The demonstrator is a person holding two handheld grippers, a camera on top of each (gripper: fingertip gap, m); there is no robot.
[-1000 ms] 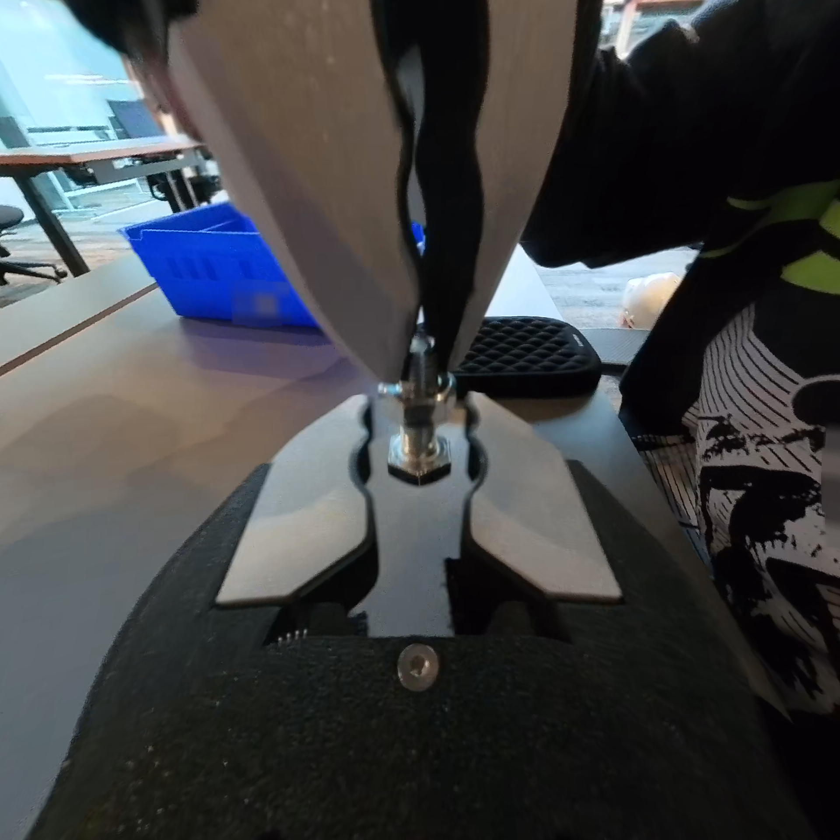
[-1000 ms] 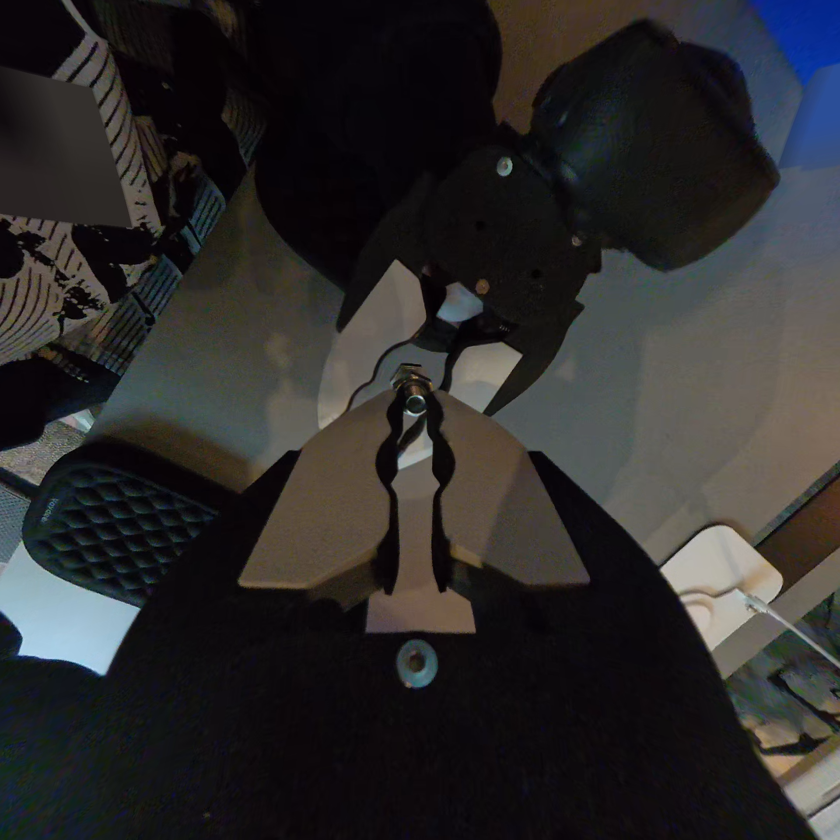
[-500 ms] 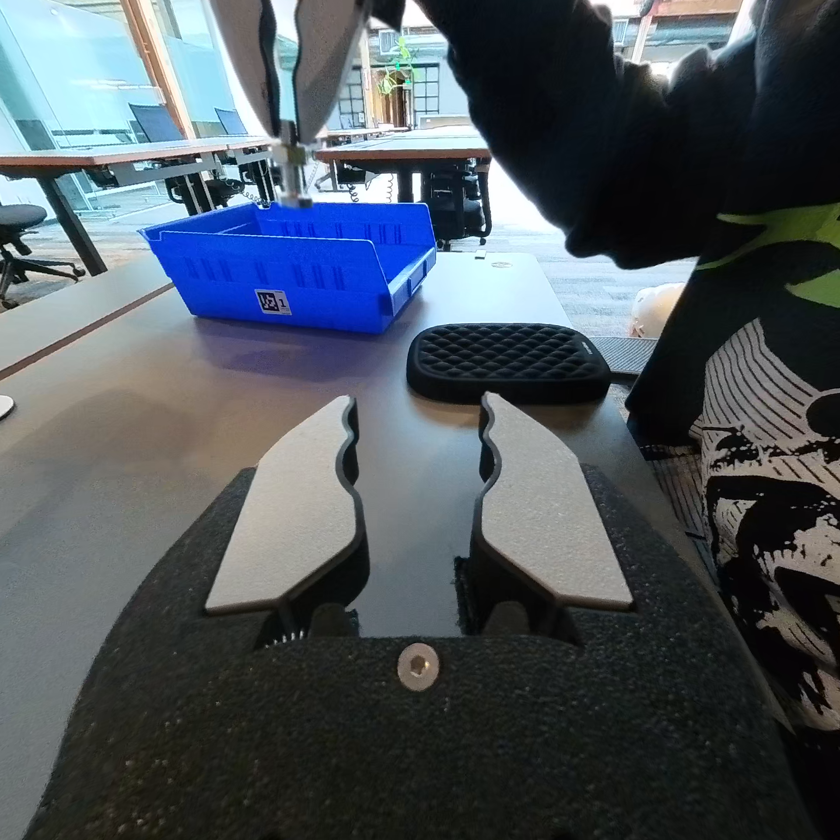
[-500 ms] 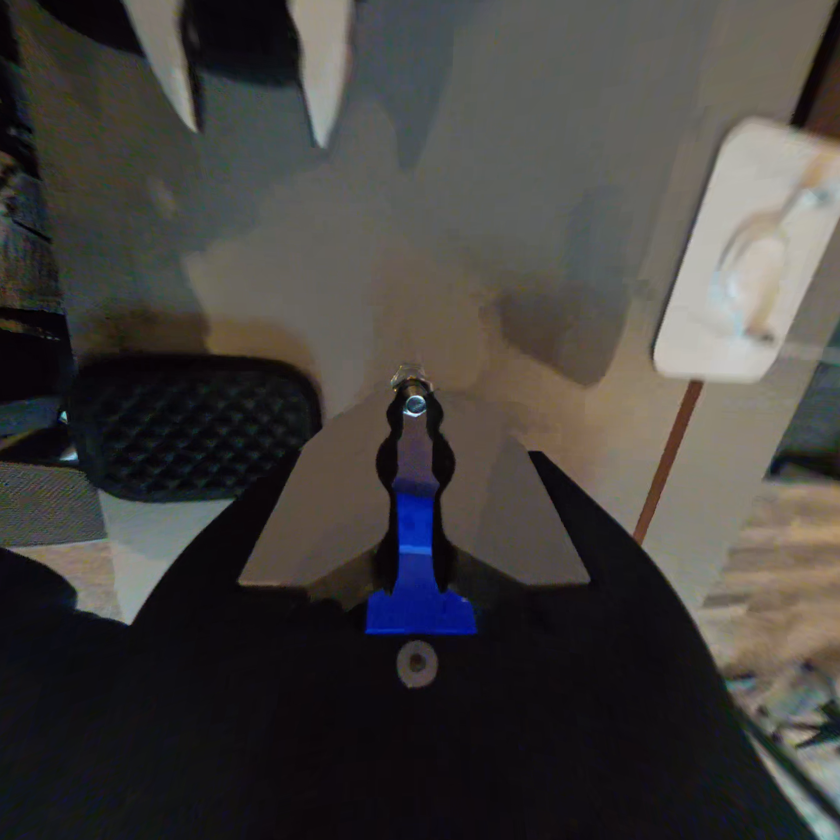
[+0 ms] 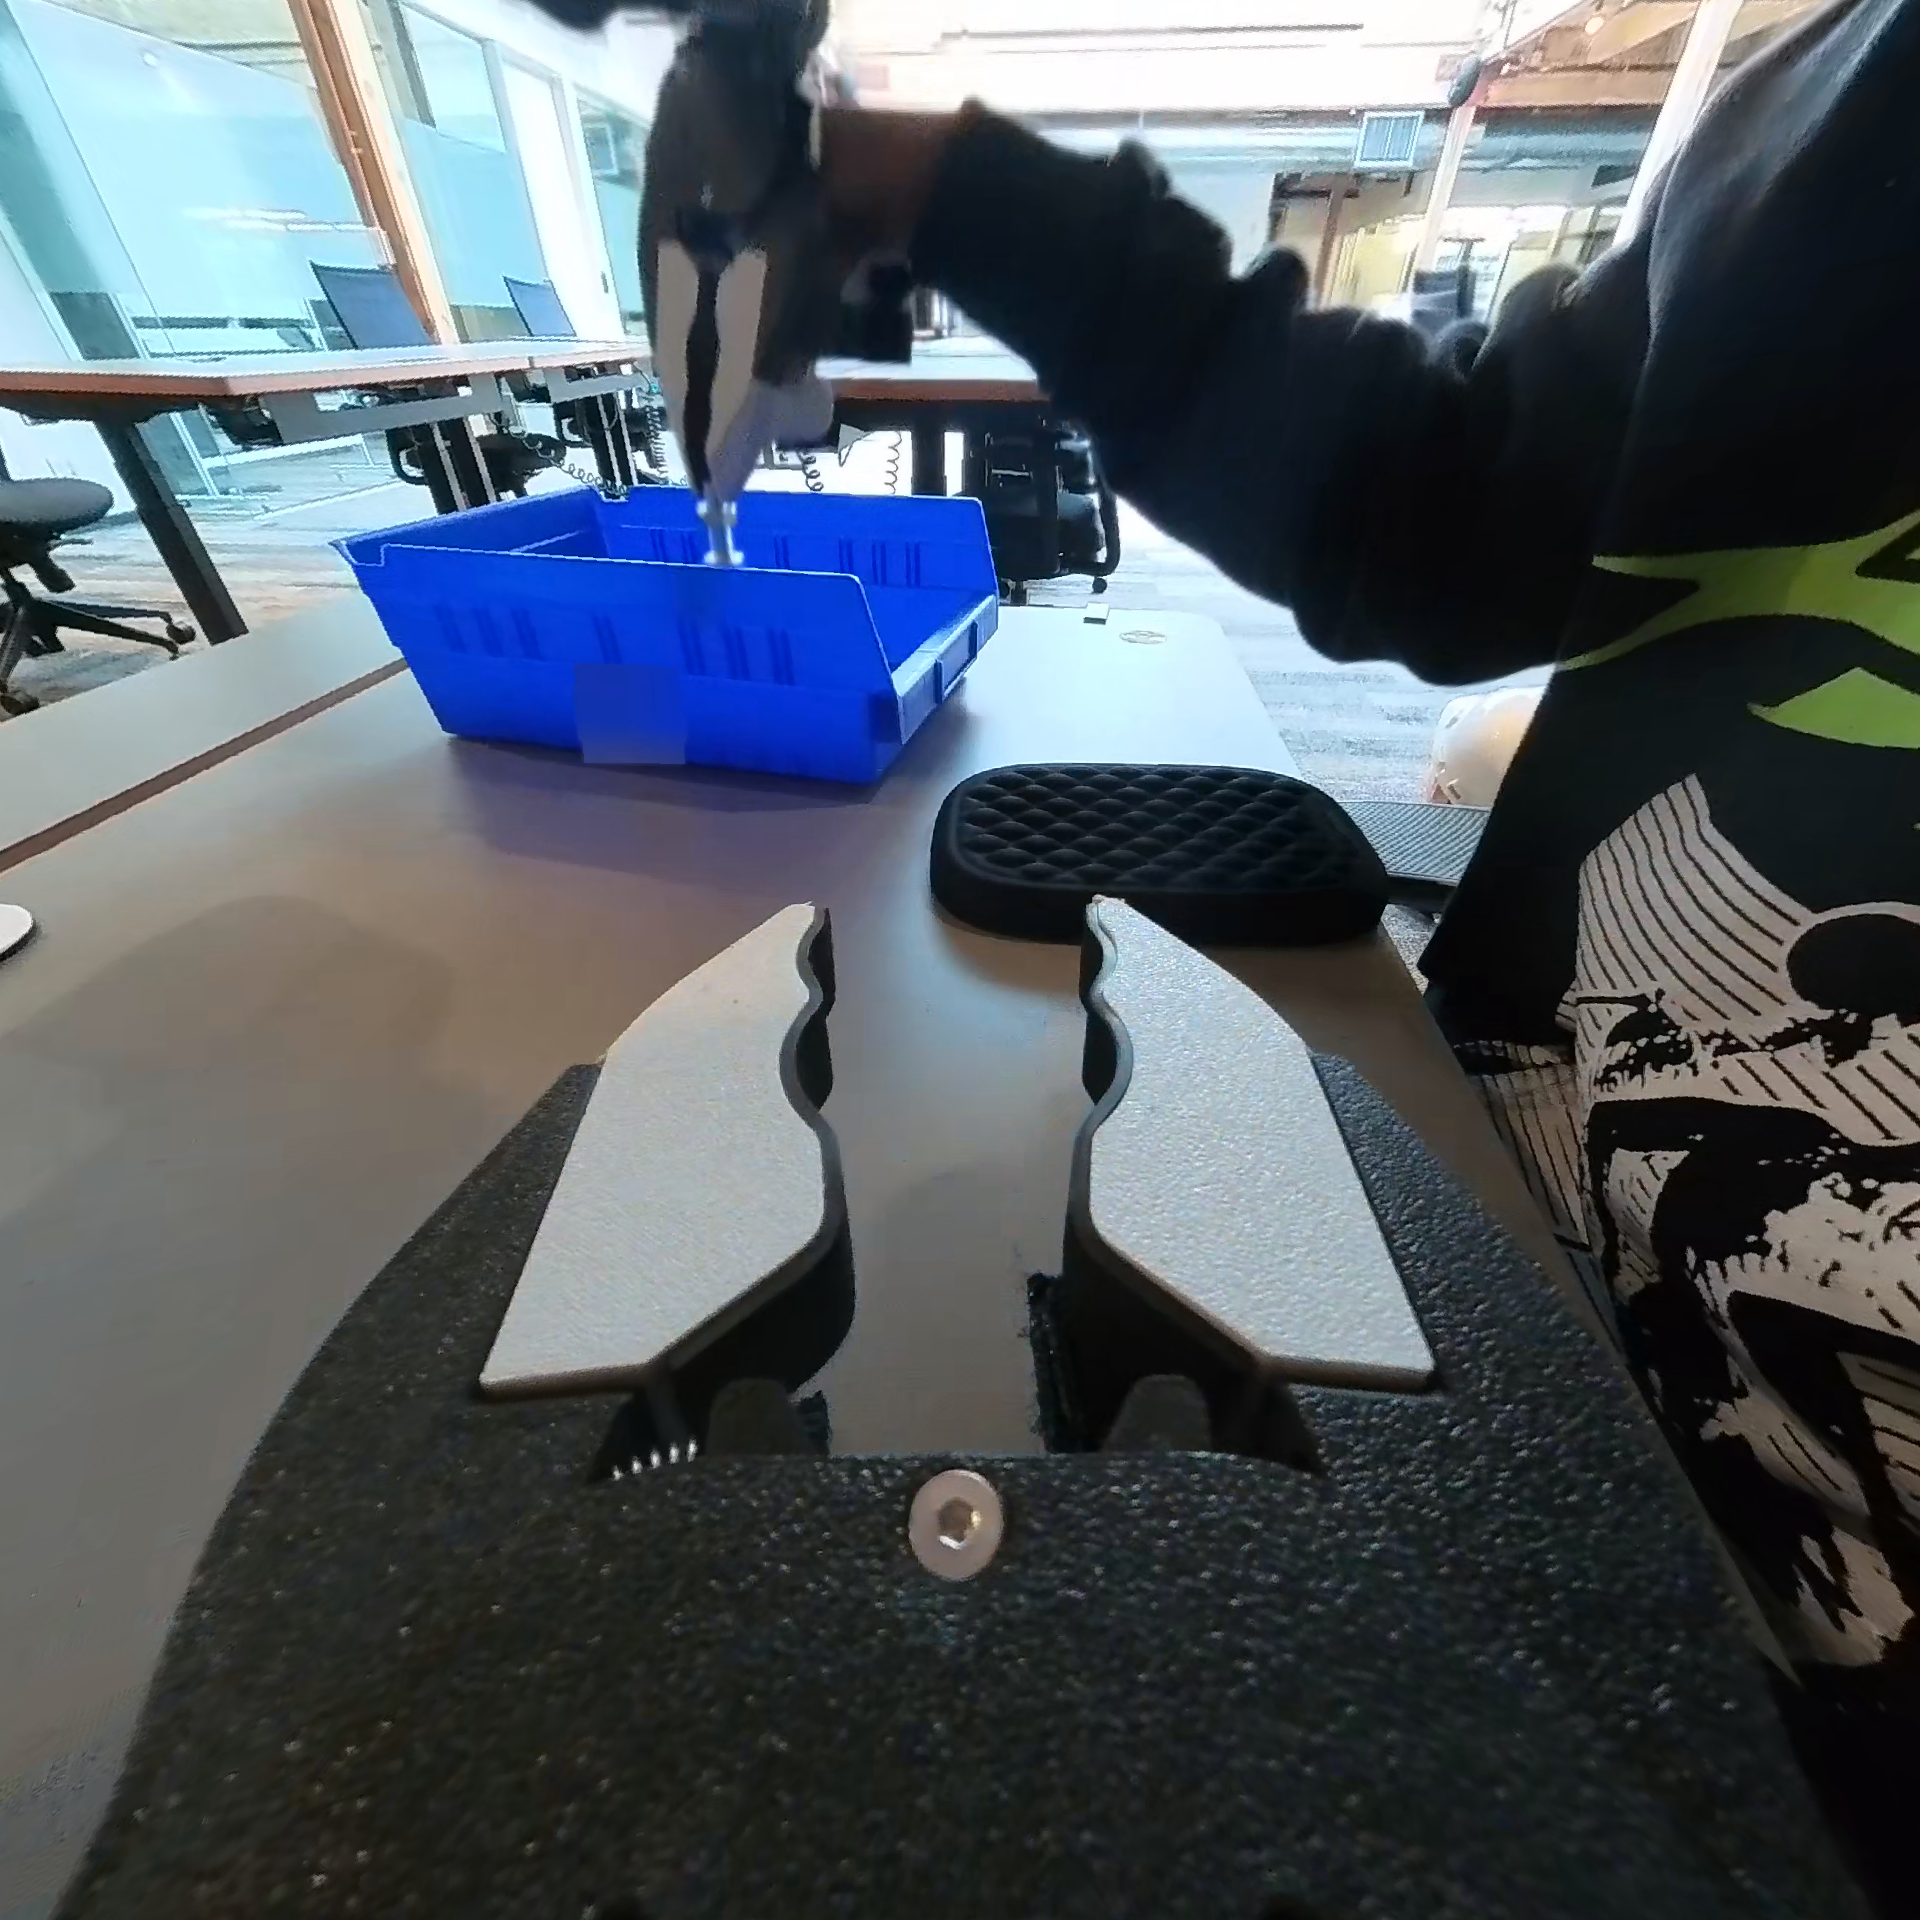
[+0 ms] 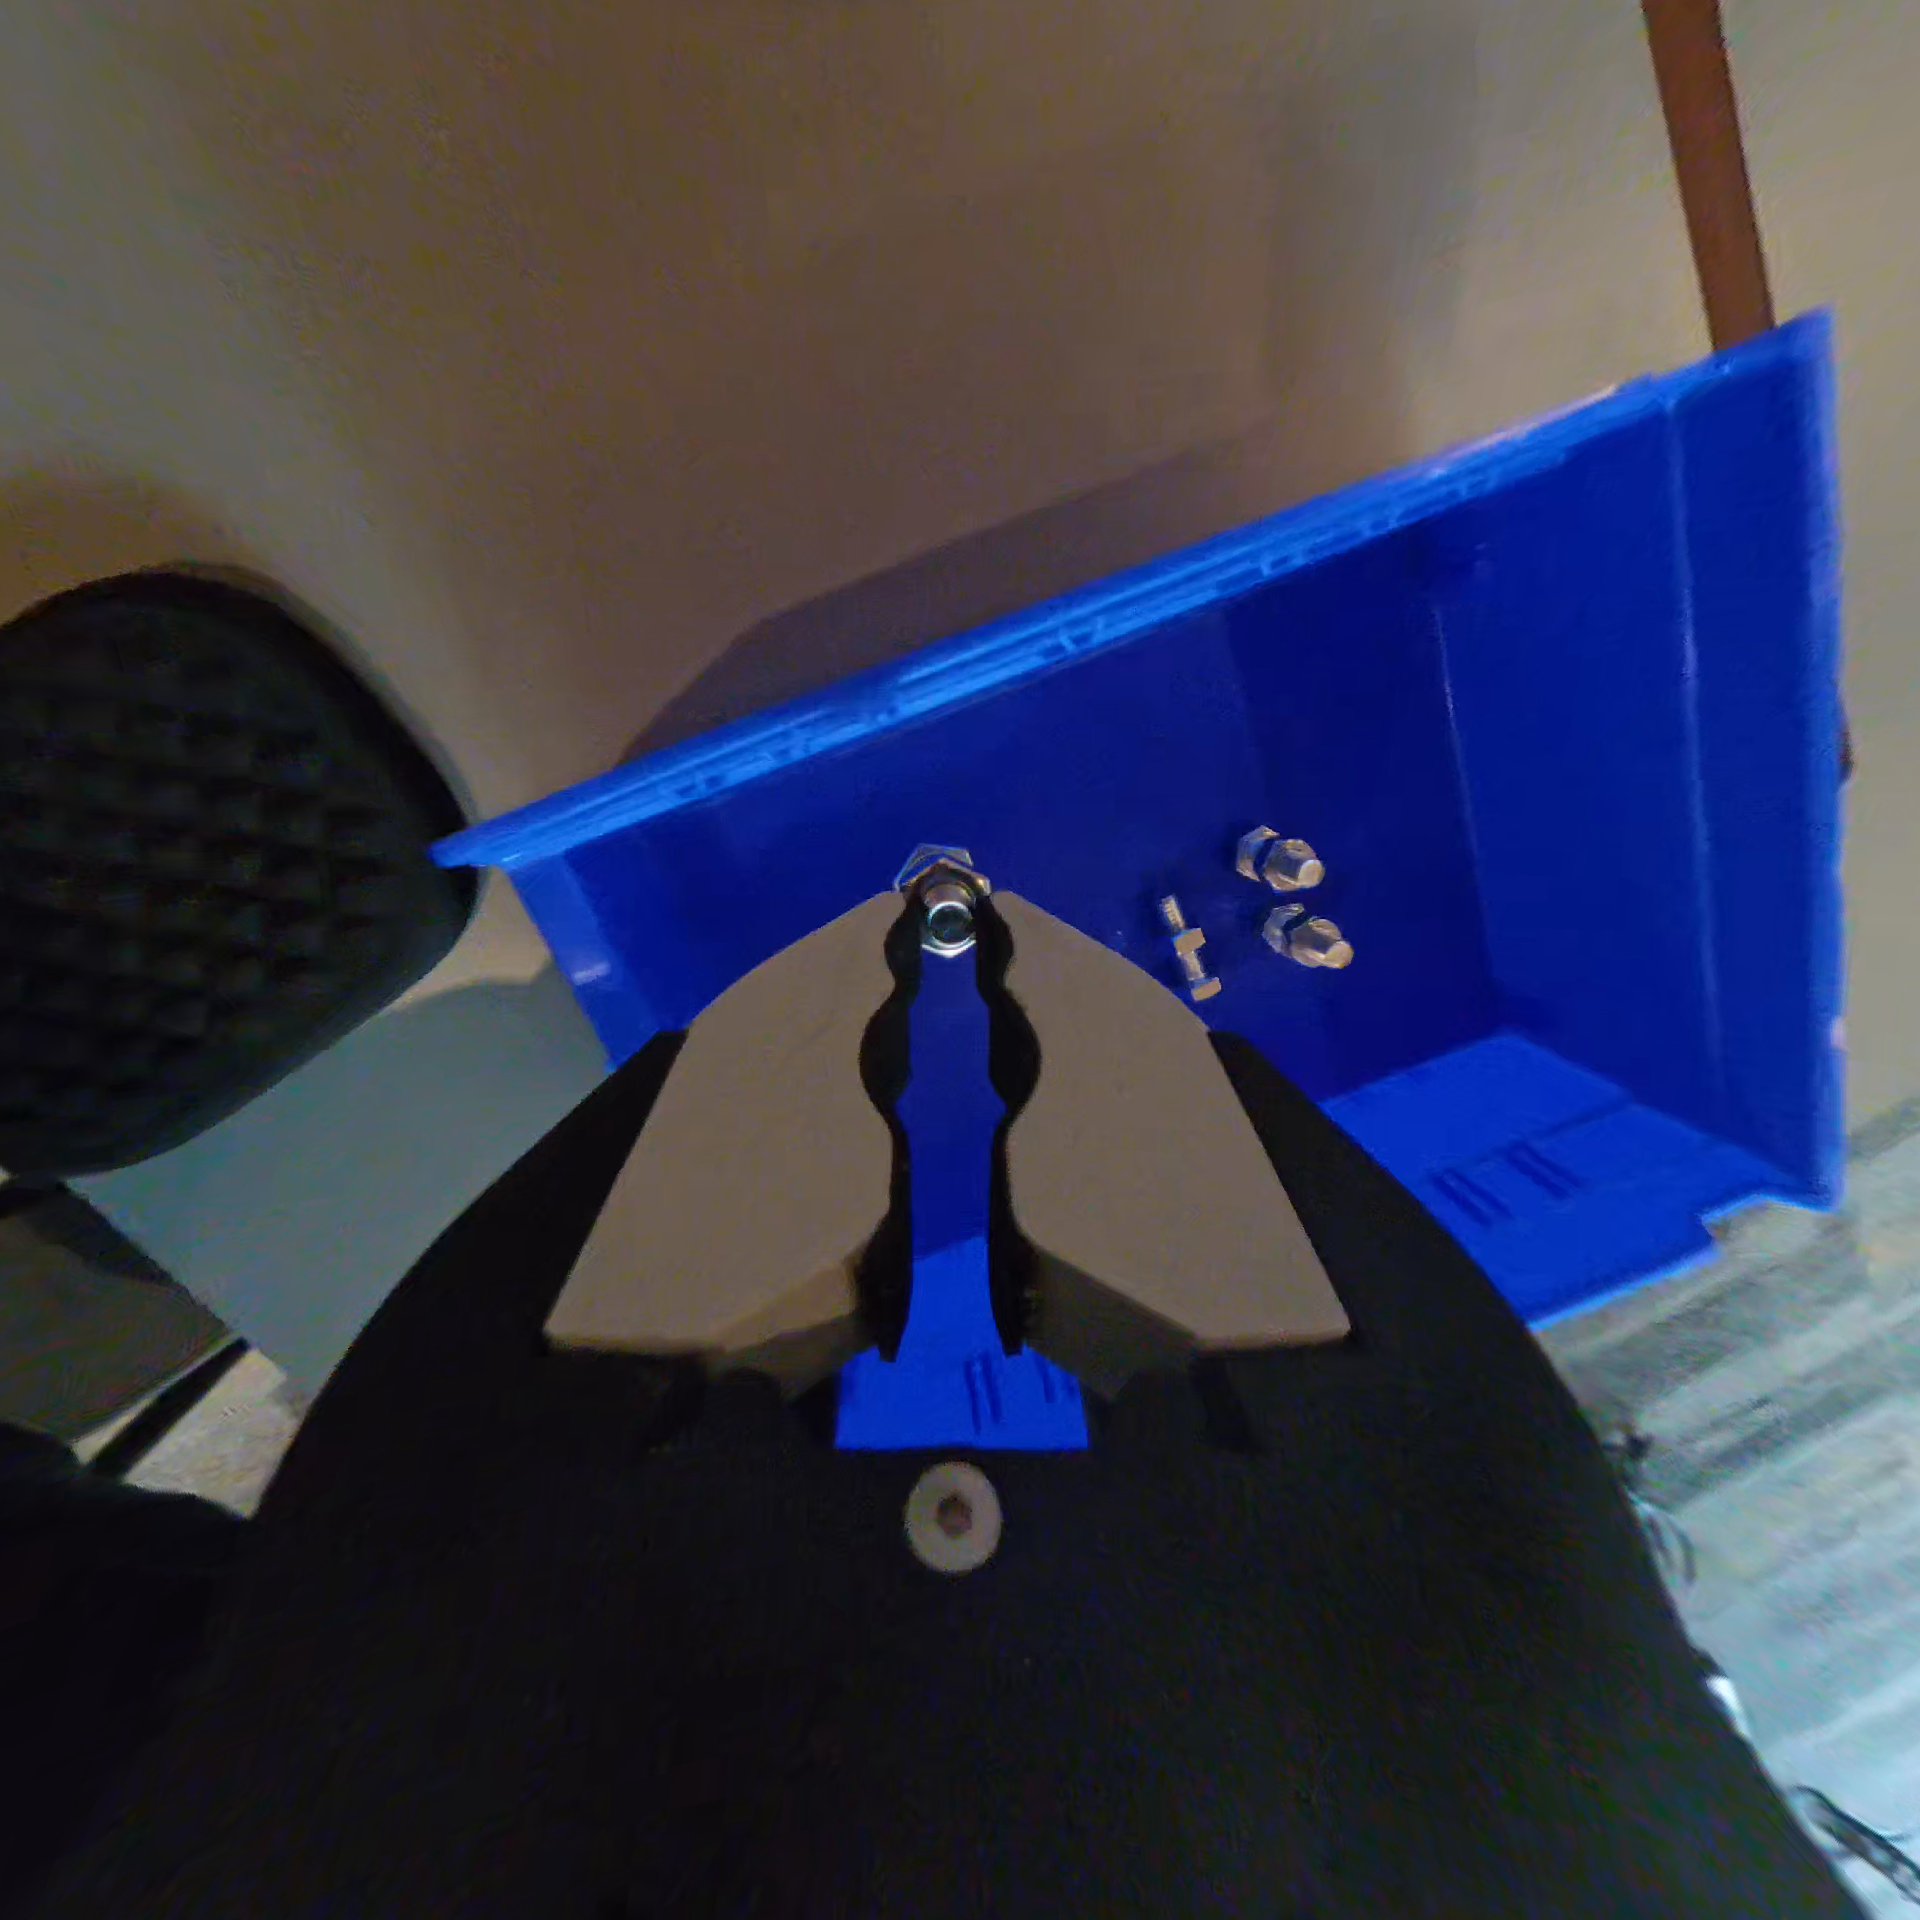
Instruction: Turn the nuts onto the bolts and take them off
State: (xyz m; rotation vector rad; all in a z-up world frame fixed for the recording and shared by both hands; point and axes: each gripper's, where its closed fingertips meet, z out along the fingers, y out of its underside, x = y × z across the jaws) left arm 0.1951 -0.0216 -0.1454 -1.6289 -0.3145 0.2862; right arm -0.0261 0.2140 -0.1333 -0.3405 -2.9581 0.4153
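My right gripper point(image 6: 943, 914) is shut on a silver bolt with a nut on it point(image 6: 940, 902) and holds it point-down above the inside of the blue bin point(image 6: 1558, 790). In the left wrist view the same gripper point(image 5: 717, 488) hangs over the bin point(image 5: 665, 623) with the bolt point(image 5: 719, 530) below its tips. Three more bolts with nuts point(image 6: 1283, 904) lie on the bin floor to the right. My left gripper point(image 5: 951, 925) is open and empty, low over the grey table point(image 5: 312, 987), well short of the bin.
A black quilted pad point(image 5: 1153, 852) lies on the table right of the bin, also in the right wrist view point(image 6: 177, 862). A person in a black sleeve and patterned shirt point(image 5: 1714, 831) stands at the right table edge. Desks and chairs stand behind. The left gripper's tips are roughly 35 centimeters from the right gripper's.
My left gripper let go of the bolt and opened. My right gripper carried the bolt with its nut away from the left gripper and over the blue bin.
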